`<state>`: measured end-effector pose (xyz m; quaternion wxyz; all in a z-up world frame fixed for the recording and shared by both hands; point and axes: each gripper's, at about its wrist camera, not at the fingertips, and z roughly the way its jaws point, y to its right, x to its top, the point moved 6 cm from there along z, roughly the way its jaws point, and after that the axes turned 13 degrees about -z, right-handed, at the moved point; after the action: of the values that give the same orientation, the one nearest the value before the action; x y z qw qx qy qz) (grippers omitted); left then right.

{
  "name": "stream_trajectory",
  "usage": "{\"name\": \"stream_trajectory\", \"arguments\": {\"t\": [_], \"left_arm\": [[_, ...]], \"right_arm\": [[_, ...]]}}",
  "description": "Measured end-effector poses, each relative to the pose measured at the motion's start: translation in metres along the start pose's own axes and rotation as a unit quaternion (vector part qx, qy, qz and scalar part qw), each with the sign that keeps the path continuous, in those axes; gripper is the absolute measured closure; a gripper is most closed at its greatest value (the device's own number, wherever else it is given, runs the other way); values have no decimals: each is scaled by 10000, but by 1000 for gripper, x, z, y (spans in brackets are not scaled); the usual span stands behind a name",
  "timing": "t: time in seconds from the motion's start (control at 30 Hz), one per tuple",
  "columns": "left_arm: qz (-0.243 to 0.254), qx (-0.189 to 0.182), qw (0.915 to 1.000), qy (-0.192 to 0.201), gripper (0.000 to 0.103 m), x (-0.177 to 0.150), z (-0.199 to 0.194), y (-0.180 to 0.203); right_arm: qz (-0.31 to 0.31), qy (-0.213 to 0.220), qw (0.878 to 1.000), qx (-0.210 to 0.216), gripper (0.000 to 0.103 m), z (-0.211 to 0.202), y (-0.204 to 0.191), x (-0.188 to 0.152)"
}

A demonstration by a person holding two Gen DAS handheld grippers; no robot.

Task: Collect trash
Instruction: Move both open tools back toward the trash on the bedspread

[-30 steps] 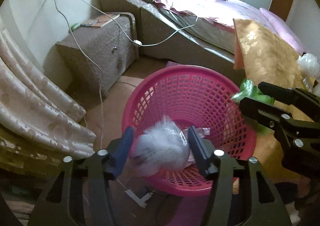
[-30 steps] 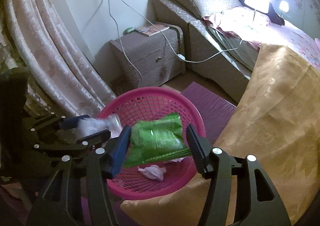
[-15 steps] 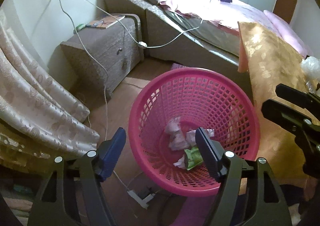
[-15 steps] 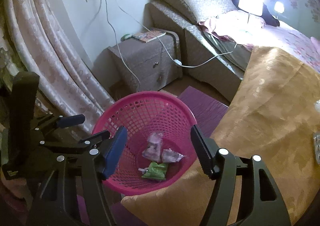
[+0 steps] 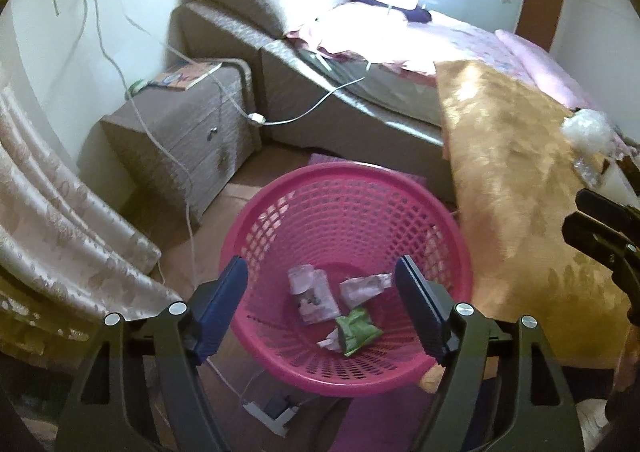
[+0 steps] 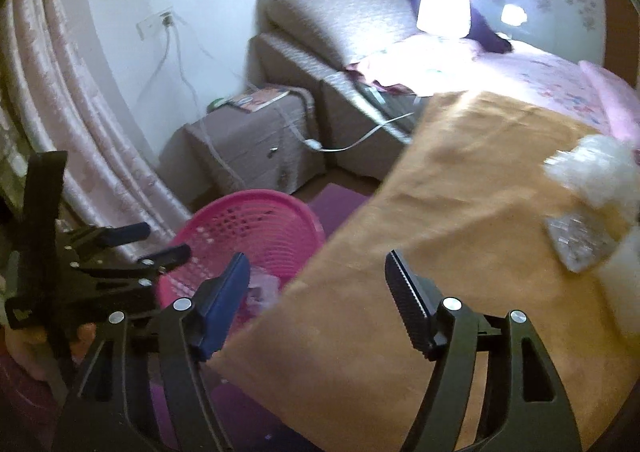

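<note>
The left hand-held gripper (image 5: 322, 304) is a black plastic frame of two arched arms with cut-out windows, each arm pinned by a round silver screw near the top. Its fingers (image 5: 222, 300) carry dark blue pads. The right hand-held gripper (image 6: 316, 302) has the same black frame and silver screws, with one blue pad and one black ribbed pad.

The left tongs (image 5: 322, 294), empty and just opened wider, hang over the basket (image 5: 460, 248) holding wrappers (image 5: 356, 330).
</note>
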<state>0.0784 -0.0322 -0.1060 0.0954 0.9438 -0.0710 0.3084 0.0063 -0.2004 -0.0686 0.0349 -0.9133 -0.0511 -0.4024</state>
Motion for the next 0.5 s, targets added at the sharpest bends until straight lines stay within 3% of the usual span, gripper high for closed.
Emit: {"name": "stream_trajectory", "arguments": {"t": [0.23, 0.5], "left_arm": [[314, -339, 9989, 30, 29, -7, -6, 27], [769, -662, 9948, 1, 26, -16, -9, 66]], "right_arm": [[404, 29, 9967, -697, 33, -34, 52, -34], [910, 10, 9844, -1506, 33, -69, 112, -74]]}}
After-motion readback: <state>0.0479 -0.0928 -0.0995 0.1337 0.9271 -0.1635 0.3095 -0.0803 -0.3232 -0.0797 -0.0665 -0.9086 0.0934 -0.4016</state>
